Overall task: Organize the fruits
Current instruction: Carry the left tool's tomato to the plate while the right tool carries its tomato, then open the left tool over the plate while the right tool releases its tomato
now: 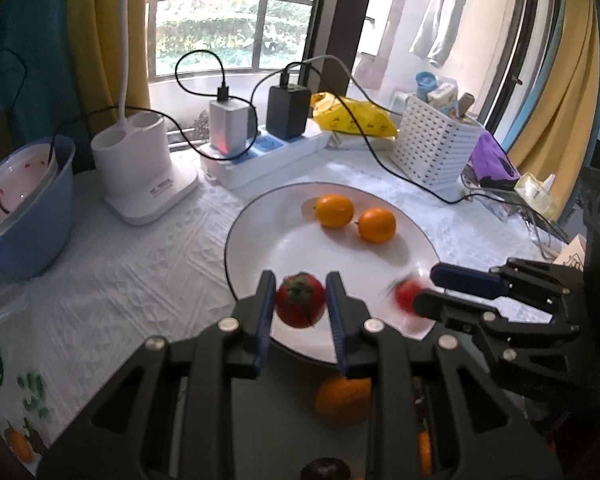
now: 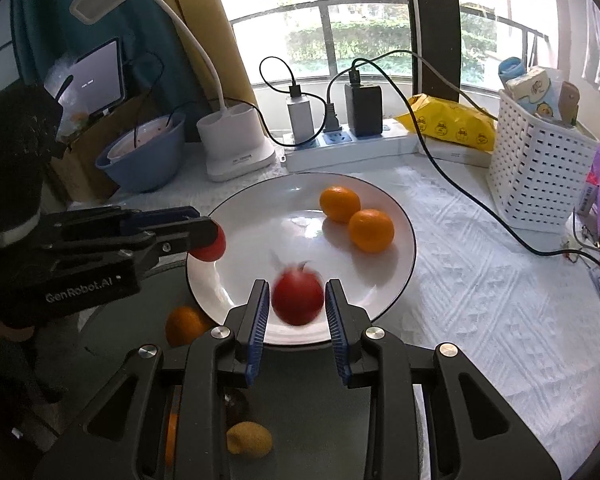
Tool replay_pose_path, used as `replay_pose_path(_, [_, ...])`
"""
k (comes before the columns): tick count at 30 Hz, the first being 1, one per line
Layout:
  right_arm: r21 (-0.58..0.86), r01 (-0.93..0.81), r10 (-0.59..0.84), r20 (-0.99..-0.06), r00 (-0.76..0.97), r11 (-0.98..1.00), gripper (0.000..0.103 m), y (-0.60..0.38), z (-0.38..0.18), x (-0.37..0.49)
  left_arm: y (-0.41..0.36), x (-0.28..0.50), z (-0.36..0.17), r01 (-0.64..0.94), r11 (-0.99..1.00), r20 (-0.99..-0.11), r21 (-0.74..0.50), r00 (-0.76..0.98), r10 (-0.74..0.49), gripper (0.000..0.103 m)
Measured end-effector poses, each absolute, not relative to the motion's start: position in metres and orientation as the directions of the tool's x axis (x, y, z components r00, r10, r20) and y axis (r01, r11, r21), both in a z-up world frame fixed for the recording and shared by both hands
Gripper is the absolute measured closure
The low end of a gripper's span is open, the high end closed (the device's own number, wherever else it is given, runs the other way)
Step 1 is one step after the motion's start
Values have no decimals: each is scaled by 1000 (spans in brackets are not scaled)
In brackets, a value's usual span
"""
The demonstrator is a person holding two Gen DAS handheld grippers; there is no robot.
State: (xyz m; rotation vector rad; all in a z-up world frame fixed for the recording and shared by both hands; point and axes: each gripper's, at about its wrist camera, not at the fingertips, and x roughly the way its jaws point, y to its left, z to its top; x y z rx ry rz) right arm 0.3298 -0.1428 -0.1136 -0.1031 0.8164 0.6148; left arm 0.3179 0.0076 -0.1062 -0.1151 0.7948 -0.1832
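Altogether two oranges (image 1: 356, 218) on plate (image 1: 260, 248), left gripper (image 1: 300, 300) and right gripper (image 2: 298, 300) each clamping one tomato (image 1: 300, 300).

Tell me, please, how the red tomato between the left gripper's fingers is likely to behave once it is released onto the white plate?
The tomato looks round and smooth, so it would probably roll on the white plate. Its skin looks thin, so hard squeezing by the left gripper may bruise it. The raised rim should likely contain it.
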Motion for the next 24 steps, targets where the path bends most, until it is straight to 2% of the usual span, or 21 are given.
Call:
replay_pose_path(7, [141, -542, 466, -709, 529, 829, 70, -145, -112, 328, 11, 316, -104, 103, 979, -690, -174, 697, -196, 70])
replay_pose_path(9, [140, -540, 465, -708, 531, 830, 70, -146, -112, 327, 12, 316, -102, 102, 979, -688, -175, 699, -196, 59])
replay_pose_path(10, [140, -540, 466, -707, 532, 830, 70, -147, -111, 325, 12, 315, -101, 102, 978, -685, -180, 701, -199, 57])
replay_pose_path(24, [129, -531, 461, -688, 560, 837, 70, -154, -97, 308, 9, 296, -83, 112, 979, -659, -171, 725, -198, 57])
